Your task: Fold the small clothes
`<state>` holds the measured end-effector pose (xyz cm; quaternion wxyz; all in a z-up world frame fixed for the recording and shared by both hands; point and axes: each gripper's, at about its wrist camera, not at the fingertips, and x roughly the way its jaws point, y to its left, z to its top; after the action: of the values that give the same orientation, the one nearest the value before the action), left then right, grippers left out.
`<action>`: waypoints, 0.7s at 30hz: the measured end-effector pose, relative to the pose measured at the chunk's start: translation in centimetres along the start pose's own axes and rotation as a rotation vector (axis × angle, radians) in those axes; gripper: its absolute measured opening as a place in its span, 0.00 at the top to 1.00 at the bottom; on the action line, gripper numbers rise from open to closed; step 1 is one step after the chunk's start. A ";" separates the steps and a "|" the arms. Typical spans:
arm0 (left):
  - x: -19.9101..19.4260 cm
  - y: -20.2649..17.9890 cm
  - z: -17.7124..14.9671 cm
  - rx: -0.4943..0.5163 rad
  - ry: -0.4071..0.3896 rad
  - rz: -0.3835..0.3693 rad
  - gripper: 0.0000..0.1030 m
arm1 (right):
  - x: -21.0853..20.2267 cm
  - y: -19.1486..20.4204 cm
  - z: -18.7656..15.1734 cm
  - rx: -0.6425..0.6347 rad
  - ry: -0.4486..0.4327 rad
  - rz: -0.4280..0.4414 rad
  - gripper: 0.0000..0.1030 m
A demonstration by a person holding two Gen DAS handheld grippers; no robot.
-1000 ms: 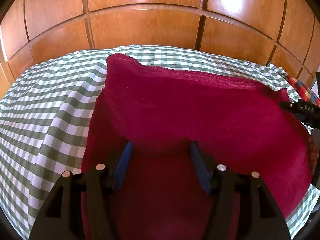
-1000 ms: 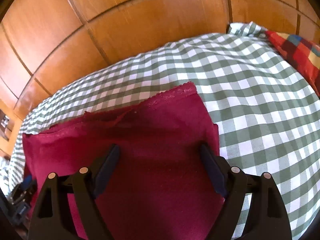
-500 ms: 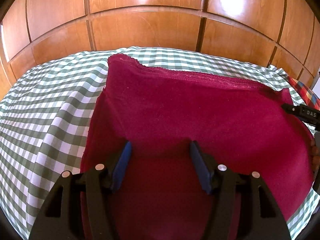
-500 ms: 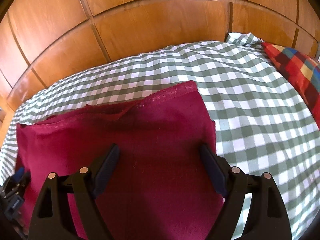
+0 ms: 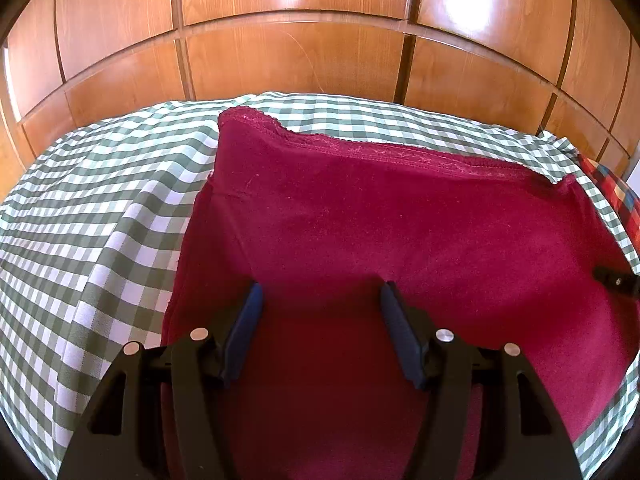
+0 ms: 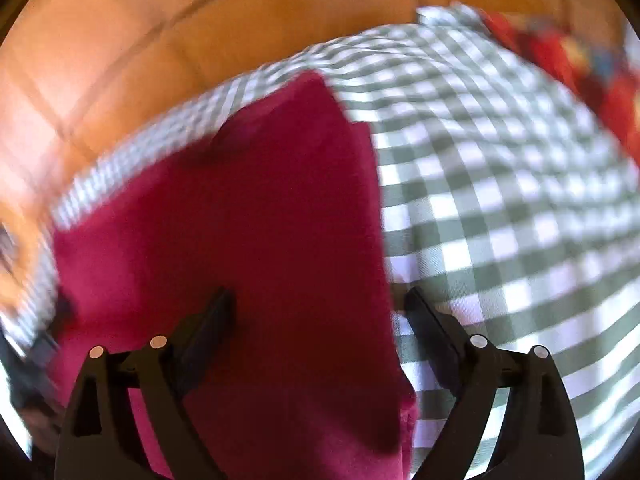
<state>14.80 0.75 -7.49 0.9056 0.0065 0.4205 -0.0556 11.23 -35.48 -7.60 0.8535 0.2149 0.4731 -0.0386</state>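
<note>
Motion blur across the whole right wrist view: the right gripper [image 6: 316, 304] has swung sideways since half a second ago. Its jaws have just been opening and now stand wide, nothing pinched. The right-hand edge of the dark red knit garment [image 5: 380, 232], which lay just inside the right finger, now runs between the two fingers; the right finger hangs over bare green-and-white checked bedcover [image 6: 500, 208], the left finger over red cloth. Reading: this hand is shifting out toward the garment's side edge, probably lining up for the next fold; no grasp made yet.

Left gripper [image 5: 320, 304]: unchanged from the earlier frames. Jaws moderately open, both blue pads [image 5: 244, 328] over the cloth with red fabric visible between them, no bunching or lift. Not holding anything.

Garment lies spread on the bed, already doubled in part: a scalloped hem runs beyond the left jaws, with a lower layer showing to their left.

Edges and room:
- Open bedcover left of the left jaws and right of the right jaws.
- Wooden panelled wall [image 5: 300, 60] closes the far side of the bed.
- Multicoloured plaid cushion [image 6: 560, 52] far right, well apart from the garment.
</note>
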 end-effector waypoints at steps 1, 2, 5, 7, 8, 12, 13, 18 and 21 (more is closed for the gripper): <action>0.0 0.1 0.0 -0.001 0.004 0.001 0.40 | -0.1 0.3 -0.1 -0.010 -0.003 -0.018 0.16; -0.2 0.1 0.1 -0.007 0.010 0.002 0.40 | -0.3 0.8 -0.2 -0.031 -0.006 -0.045 0.16; -1.5 0.6 -0.1 -0.038 0.006 -0.006 0.40 | -1.9 2.6 -0.5 -0.112 -0.042 -0.147 0.16; -2.4 0.7 -0.6 -0.041 -0.010 -0.009 0.40 | -3.6 3.9 -0.7 -0.168 -0.096 -0.202 0.16; -2.9 0.9 -0.9 -0.044 -0.017 -0.009 0.41 | -4.7 4.7 -0.8 -0.186 -0.123 -0.226 0.16; -4.1 1.6 -2.2 -0.071 -0.017 -0.030 0.41 | -7.8 6.8 -1.6 -0.249 -0.219 -0.282 0.12; -4.4 1.7 -2.4 -0.076 -0.015 -0.033 0.41 | -8.2 7.3 -1.7 -0.270 -0.238 -0.295 0.12; -5.5 2.0 -3.2 -0.088 -0.010 -0.035 0.41 | -10.0 9.3 -3.0 -0.384 -0.283 -0.340 0.12; -5.9 1.9 -3.3 -0.082 -0.008 -0.028 0.40 | -10.2 10.4 -4.1 -0.436 -0.291 -0.347 0.12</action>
<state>8.71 3.41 -5.26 0.9060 -0.0367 0.4187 -0.0509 5.19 -25.87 2.39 0.9189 -0.0652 0.3728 -0.1117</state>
